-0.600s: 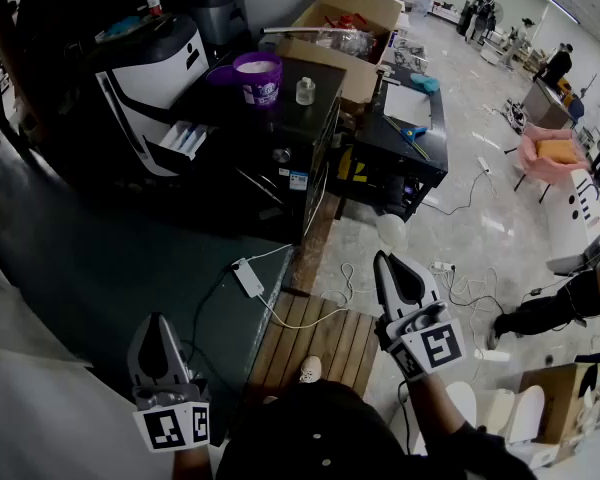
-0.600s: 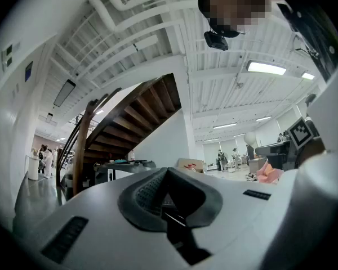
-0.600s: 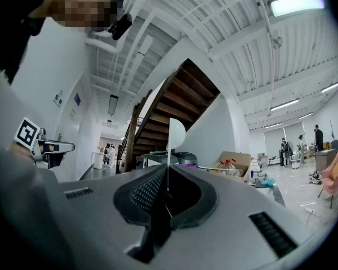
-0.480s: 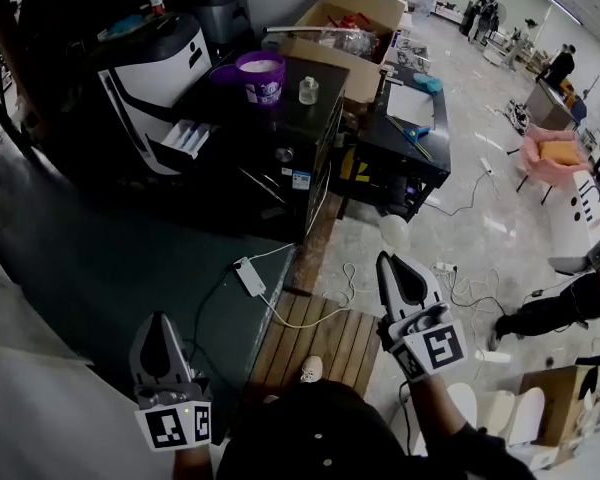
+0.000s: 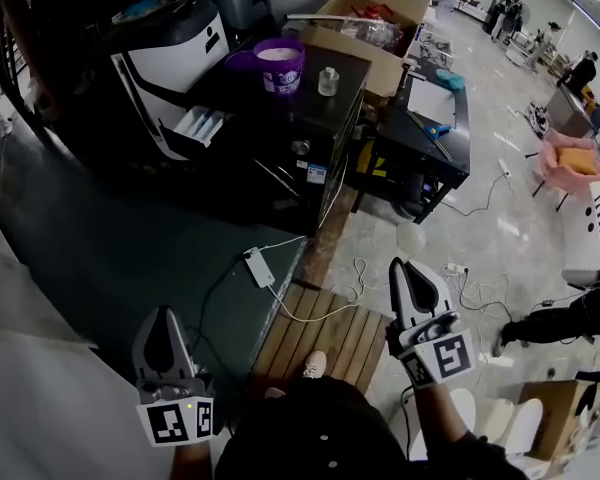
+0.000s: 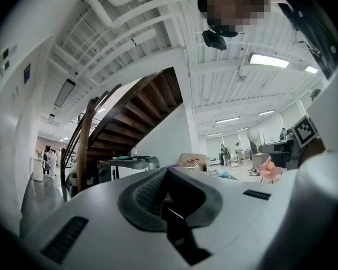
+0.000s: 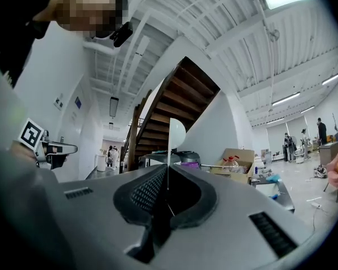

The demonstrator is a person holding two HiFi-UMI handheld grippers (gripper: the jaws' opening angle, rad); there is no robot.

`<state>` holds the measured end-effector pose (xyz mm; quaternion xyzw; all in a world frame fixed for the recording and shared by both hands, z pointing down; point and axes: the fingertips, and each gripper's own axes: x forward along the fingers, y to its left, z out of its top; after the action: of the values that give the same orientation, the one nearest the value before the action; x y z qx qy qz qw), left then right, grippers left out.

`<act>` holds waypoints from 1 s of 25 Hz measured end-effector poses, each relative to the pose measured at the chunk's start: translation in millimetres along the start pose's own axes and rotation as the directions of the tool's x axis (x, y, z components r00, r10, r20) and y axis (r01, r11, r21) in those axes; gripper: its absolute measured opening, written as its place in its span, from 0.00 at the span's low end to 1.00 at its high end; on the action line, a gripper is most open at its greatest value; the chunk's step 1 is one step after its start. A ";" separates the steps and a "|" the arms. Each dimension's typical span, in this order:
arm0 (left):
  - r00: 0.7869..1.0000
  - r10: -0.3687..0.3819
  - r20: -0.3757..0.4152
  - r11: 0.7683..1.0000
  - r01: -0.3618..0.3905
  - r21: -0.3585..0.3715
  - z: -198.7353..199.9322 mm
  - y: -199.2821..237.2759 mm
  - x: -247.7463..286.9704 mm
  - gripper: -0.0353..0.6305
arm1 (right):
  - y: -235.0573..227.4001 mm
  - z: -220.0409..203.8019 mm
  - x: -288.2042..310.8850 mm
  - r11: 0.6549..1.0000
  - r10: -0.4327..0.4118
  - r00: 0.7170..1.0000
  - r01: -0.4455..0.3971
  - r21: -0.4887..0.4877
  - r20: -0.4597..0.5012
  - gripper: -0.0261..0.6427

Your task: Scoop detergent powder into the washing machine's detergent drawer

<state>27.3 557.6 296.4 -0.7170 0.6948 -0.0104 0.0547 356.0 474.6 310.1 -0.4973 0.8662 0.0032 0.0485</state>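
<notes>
At the far left, the washing machine (image 5: 170, 53) stands with its one detergent drawer (image 5: 202, 126) pulled out; one purple tub (image 5: 280, 66) of powder sits just right of it, well apart from both grippers; this looks like the approach step. The right gripper (image 5: 401, 265) is clamped on one white spoon (image 7: 176, 133); the left gripper (image 5: 163, 315) is closed on nothing. Next move, likely: step nearer and dip the spoon into the tub.

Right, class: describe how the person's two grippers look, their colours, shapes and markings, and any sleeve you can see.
The left gripper and right gripper are pale grey, tapering shells. Their fingers have dark ribbed pads set in a dark recess. Each carries a white cube with black square markers. The sleeve behind the right gripper is dark.
</notes>
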 end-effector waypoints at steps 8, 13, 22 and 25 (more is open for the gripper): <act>0.999 0.019 -0.026 1.000 -0.019 0.014 -4.0 -22.4 25.1 0.08 | -29.8 -9.7 16.8 1.000 0.009 1.000 -0.009 0.025 -0.002 0.09; 0.998 0.036 -0.048 0.999 -0.035 0.018 -6.7 -35.1 33.5 0.08 | -46.0 -26.0 23.9 0.999 0.021 0.999 -0.020 0.030 -0.041 0.09; 0.996 0.047 -0.082 0.999 -0.046 0.014 -21.1 -30.0 47.9 0.08 | -43.8 -41.5 47.6 0.998 0.051 0.996 -0.049 0.026 -0.077 0.09; 0.996 0.036 -0.083 0.999 -0.036 0.006 -26.3 -24.6 64.7 0.08 | -45.4 -42.9 62.3 0.999 0.044 0.995 -0.042 0.015 -0.087 0.09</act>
<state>51.6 492.1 320.9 -0.7033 0.7092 -0.0408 0.0274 360.5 395.6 349.3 -0.4778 0.8780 -0.0231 0.0140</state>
